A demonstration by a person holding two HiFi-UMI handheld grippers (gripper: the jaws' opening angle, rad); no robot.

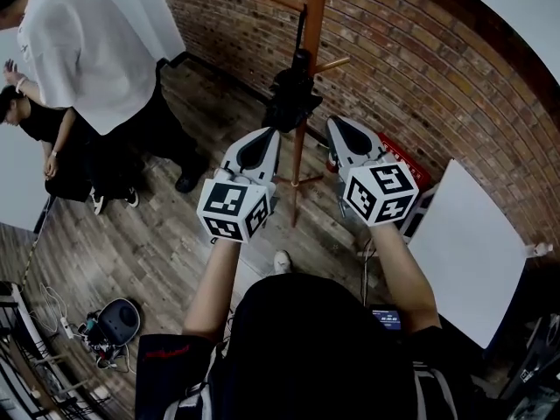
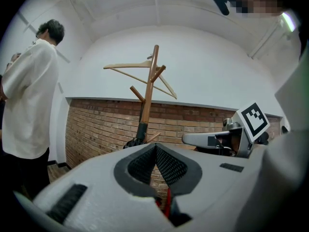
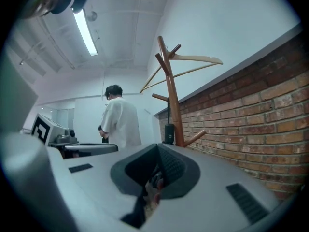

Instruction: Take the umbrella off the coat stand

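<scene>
Dark-clothed shoulders (image 1: 324,348) of the person wearing the head camera fill the bottom of the head view, and beyond them we see both forearms stretched forward over a wooden floor (image 1: 157,243). Each hand carries a gripper bearing a marker cube (image 1: 234,208).

We find the left gripper (image 1: 265,138) with its jaws pressed together and nothing between them. In its own view the two black pads (image 2: 169,166) meet in a single seam. The right gripper (image 1: 339,128) reads the same way, its pads (image 3: 171,164) closed against each other at the tip and pinching nothing.

Both point level toward the coat stand (image 1: 312,16), a wooden pole with slanted pegs that rises in front of a brick wall (image 1: 420,77). The umbrella (image 1: 293,94), black and folded, hangs on the stand close against the pole, beside a short lower peg (image 1: 332,63). In the head view it sits just ahead of the two gripper tips and between them, and we see neither gripper touching it. In the gripper views it shows only as a dark shape low on the pole, ahead of the jaws.

A wooden hanger (image 2: 140,69) rides near the top of the stand. Left of the stand in the head view is a person in a white shirt (image 1: 87,51), and a white board (image 1: 468,243) shows at the right, near the wall.
</scene>
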